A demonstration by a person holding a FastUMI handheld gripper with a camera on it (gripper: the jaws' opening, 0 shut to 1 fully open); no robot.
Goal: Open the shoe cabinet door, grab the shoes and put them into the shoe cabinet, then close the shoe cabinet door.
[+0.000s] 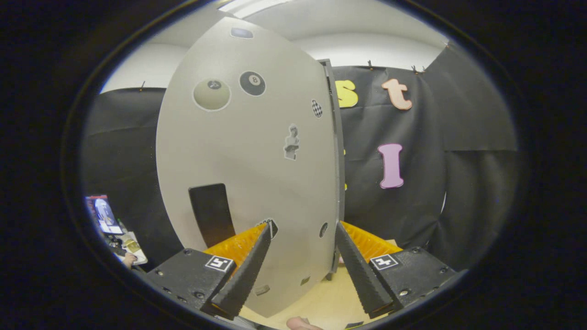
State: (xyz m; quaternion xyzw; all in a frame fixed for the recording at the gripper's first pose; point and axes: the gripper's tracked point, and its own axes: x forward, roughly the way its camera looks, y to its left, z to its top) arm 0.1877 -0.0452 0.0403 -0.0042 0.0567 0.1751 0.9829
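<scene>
The shoe cabinet door (247,160), a pale grey panel with several stickers and a dark rectangular patch (212,213) low on its left, stands close in front of me. Its free edge (338,183) runs upright just left of my right finger. My gripper (302,233) is open, with the lower part of the door panel seen between the fingers and the door edge near the right fingertip (340,229). I cannot tell whether either finger touches the door. The cabinet's inside is hidden behind the door.
A light wooden floor or tabletop (321,298) lies below the fingers. Black cloth walls (435,192) stand behind and to the right of the door. At the far left sits a screen (103,213) with a person's hand (128,260) beside it.
</scene>
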